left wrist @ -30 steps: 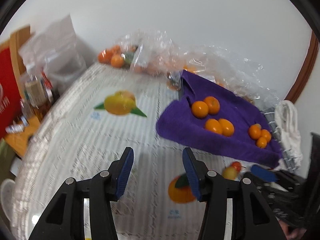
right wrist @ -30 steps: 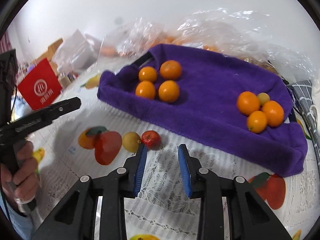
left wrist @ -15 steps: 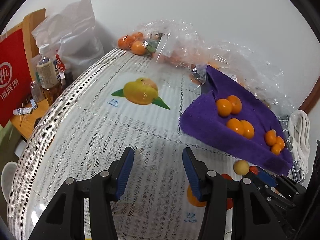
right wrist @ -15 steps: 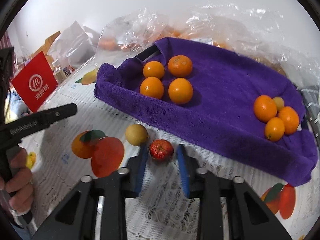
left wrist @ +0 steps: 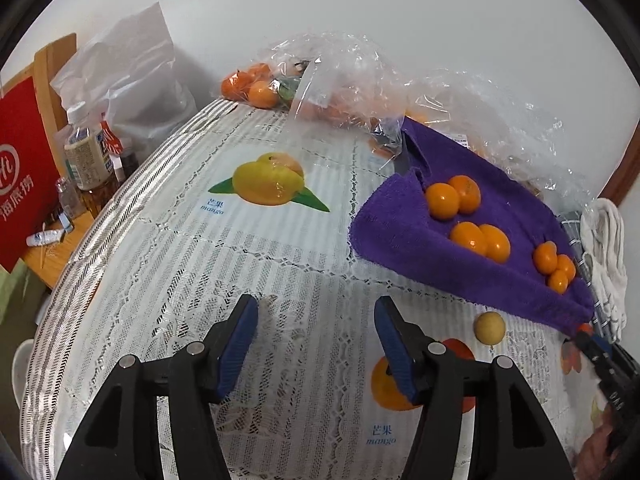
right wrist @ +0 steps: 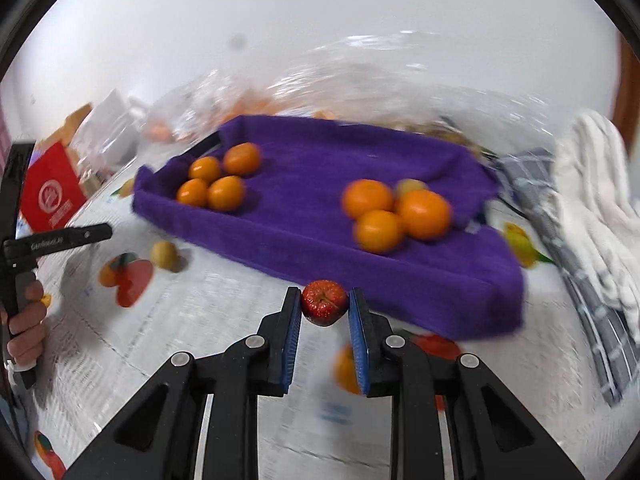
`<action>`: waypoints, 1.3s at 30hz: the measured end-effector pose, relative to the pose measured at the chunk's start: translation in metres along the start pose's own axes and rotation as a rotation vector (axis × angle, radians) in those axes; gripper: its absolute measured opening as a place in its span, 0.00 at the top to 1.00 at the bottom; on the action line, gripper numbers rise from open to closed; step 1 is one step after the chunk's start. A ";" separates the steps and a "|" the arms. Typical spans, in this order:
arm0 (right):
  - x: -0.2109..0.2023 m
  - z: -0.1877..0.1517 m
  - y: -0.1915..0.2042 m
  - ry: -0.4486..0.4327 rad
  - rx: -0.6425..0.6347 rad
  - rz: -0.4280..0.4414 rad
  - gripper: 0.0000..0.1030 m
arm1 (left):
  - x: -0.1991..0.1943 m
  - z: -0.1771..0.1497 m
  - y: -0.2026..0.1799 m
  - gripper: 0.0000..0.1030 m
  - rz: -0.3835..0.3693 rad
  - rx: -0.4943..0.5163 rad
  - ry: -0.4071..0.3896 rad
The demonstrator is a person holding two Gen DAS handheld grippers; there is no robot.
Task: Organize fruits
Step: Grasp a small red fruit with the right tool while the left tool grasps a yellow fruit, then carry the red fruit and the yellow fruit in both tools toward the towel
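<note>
Where the surface (left wrist: 168,264) curves down at its left edge, a red bag (left wrist: 22,176) with a white roundel and white Chinese characters stands beside a labelled bottle (left wrist: 86,160) whose print is too small to read. On the lace cloth, a printed yellow fruit is captioned "芒果 mango", and the same caption recurs beneath the orange print near the left claw (left wrist: 316,320), which hovers above bare cloth with its jaws wide apart and nothing between them. Open cloth extends from that claw toward the purple towel (left wrist: 400,232), which carries two clusters of oranges (left wrist: 460,208); crumpled clear bags (left wrist: 340,80) crowd its far edge. A small yellow fruit (left wrist: 489,328) lies on the cloth just beside the towel's near edge. Farther right, the right claw (right wrist: 325,312) is closed on a small red apple (right wrist: 324,303), held just before the towel's near hem; a checked cloth (right wrist: 568,248) and a white cloth (right wrist: 592,184) lie at the right margin.
</note>
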State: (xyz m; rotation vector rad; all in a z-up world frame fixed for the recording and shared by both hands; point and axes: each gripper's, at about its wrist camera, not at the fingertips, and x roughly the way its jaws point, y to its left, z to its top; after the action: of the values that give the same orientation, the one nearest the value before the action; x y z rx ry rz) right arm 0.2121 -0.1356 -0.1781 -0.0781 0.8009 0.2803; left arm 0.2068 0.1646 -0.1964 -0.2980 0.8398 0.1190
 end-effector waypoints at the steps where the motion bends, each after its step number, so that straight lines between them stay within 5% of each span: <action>1: -0.002 -0.003 -0.009 -0.006 0.023 0.007 0.77 | 0.000 -0.001 -0.002 0.43 0.010 0.009 -0.006; 6: -0.007 -0.013 -0.035 -0.031 0.123 0.033 0.77 | 0.001 -0.003 -0.009 0.44 0.044 0.057 -0.010; 16: -0.015 -0.017 -0.038 -0.049 0.117 -0.027 0.77 | -0.009 -0.008 -0.022 0.44 0.008 0.136 -0.040; 25: -0.021 -0.018 -0.047 -0.067 0.146 -0.045 0.77 | -0.017 -0.011 -0.088 0.44 -0.136 0.326 0.029; 29: -0.017 -0.019 -0.052 -0.052 0.172 -0.029 0.77 | -0.006 -0.017 -0.126 0.44 -0.068 0.438 0.031; 39: -0.013 -0.020 -0.055 -0.039 0.194 -0.008 0.77 | 0.018 -0.020 -0.137 0.74 -0.135 0.382 0.046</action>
State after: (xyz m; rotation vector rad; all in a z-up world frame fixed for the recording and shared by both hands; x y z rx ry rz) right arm 0.2048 -0.1946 -0.1841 0.1063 0.7851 0.1949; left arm 0.2344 0.0273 -0.1931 0.0025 0.8668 -0.1740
